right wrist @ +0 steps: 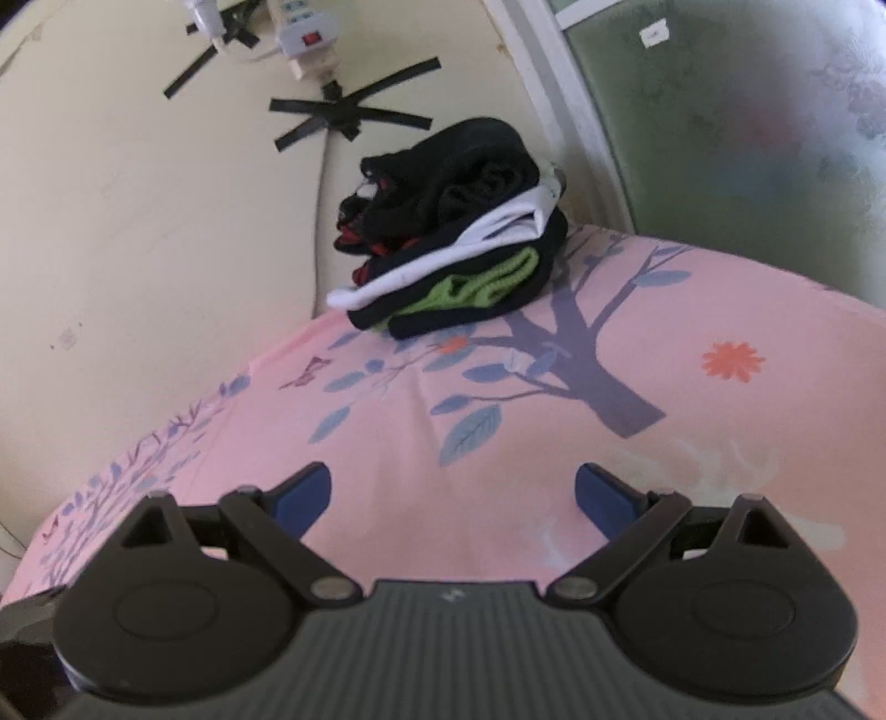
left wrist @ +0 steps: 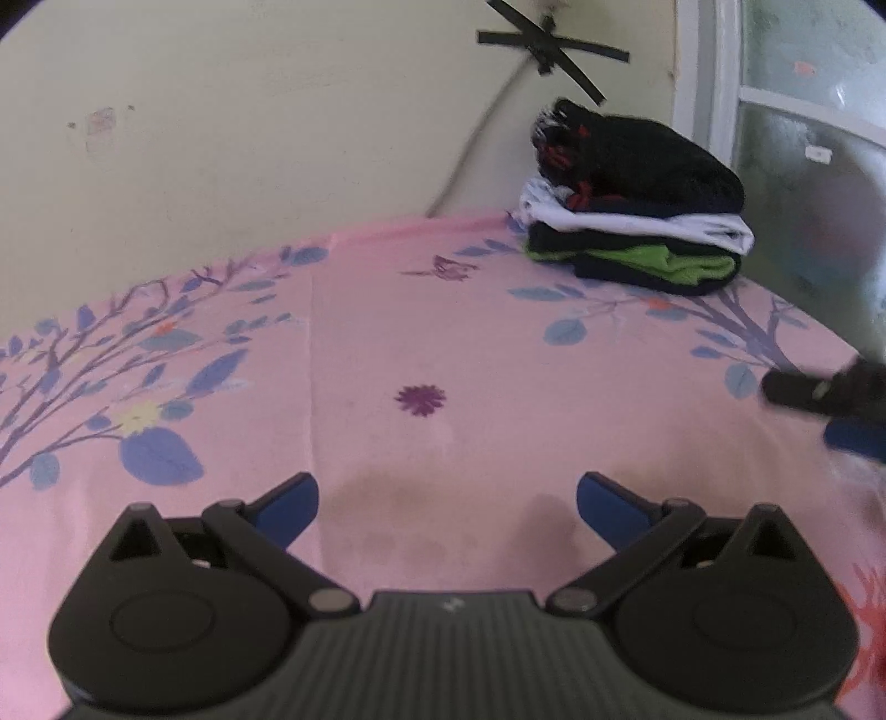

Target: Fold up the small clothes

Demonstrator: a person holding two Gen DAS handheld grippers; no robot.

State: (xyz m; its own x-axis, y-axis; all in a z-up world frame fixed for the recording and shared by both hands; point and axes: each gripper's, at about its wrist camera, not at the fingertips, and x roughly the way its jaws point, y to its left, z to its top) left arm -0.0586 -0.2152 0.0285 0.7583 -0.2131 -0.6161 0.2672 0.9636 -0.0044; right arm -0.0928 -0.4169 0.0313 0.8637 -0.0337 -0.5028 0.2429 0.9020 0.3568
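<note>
Left tool [left wrist: 447, 498]: jaws spread wide, nothing between them, hovering over the pink floral sheet [left wrist: 387, 343]. Bare sheet directly ahead, purple flower print [left wrist: 420, 400] just beyond the fingertips. Cream wall [left wrist: 249, 138] behind the sheet, black tape cross [left wrist: 548, 47] stuck on it.

Stack of folded clothes [left wrist: 637, 216] sits far right on the sheet, in the corner by the wall and the frosted window [left wrist: 803, 166]: black piece on top, white under it, then dark and green layers. Top black piece is bunched, not flat.

At the right edge of the left view, the right tool [left wrist: 819, 399] shows, blurred.

Right tool [right wrist: 453, 495]: jaws also wide, empty, over the sheet. Same stack [right wrist: 459, 238] straight ahead of it, well apart, next to the tree print [right wrist: 587, 343]. Power strip [right wrist: 304, 33] on the wall above.
</note>
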